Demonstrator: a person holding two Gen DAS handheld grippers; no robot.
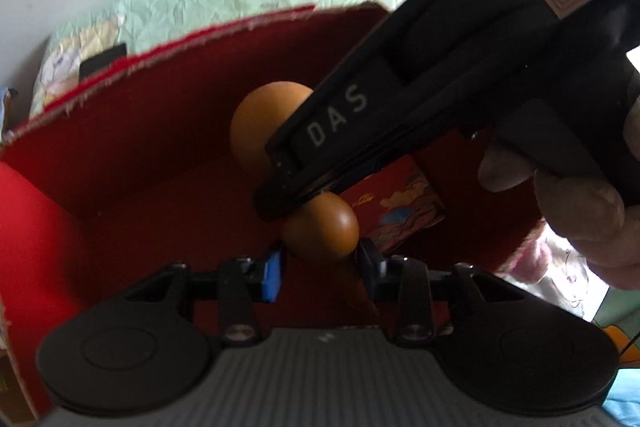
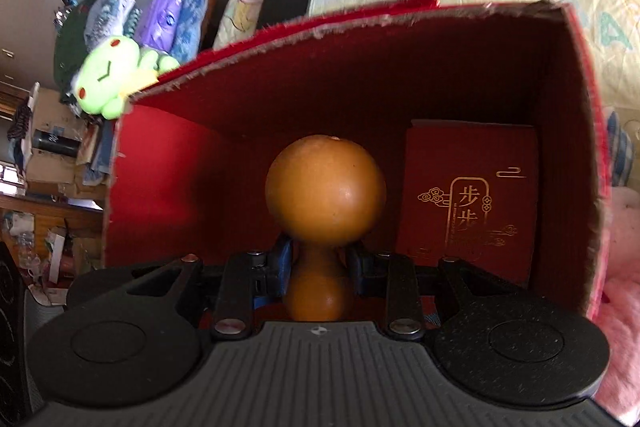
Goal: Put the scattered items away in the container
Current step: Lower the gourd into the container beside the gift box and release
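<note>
While the orange-brown gourd (image 2: 325,203) hangs inside the red cardboard box (image 2: 168,163), pinched at its narrow waist by the right gripper (image 2: 320,267), the left gripper (image 1: 322,263) brackets its smaller bulb, contact unclear, beside a red gift box (image 2: 470,195).

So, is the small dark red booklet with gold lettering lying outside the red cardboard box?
No, the booklet stands inside the box, against its right wall.
</note>
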